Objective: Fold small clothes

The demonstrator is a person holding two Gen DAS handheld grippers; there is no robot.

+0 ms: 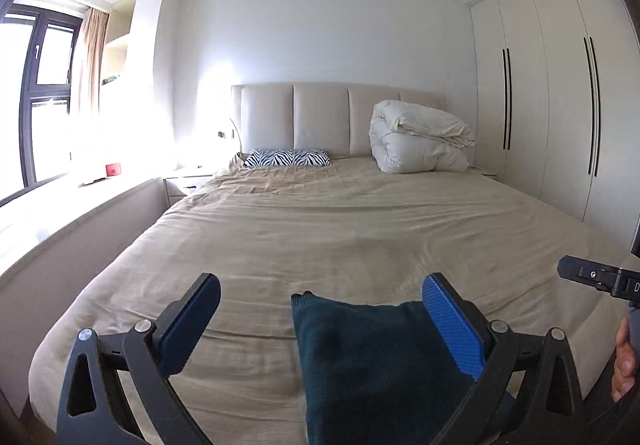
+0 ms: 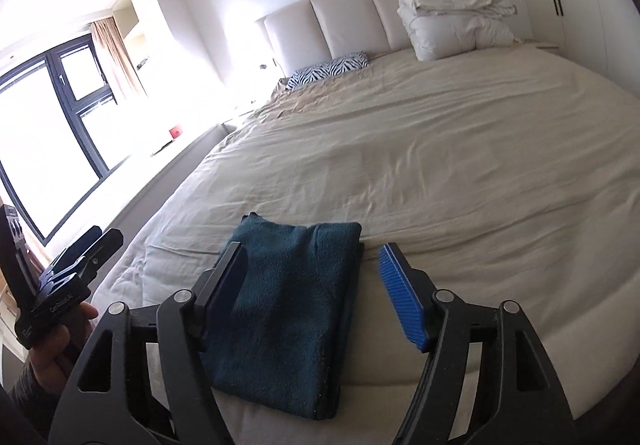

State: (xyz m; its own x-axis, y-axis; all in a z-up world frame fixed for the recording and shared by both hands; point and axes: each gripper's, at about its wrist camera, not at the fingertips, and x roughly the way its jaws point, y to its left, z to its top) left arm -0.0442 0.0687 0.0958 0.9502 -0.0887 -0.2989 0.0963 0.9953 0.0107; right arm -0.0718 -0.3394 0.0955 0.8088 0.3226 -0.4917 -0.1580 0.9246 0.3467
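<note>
Folded teal garment (image 2: 294, 301) on bed (image 2: 460, 173), gripper fingers (image 2: 400, 293) apart.

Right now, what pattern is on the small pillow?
Black-and-white zebra stripes on the small pillow, clearest in the left wrist view.

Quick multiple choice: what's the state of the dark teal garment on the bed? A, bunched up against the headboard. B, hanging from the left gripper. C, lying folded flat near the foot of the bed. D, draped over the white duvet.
C: the teal garment lies as a flat folded rectangle on the beige bedsheet, with the right gripper open above it.
</note>
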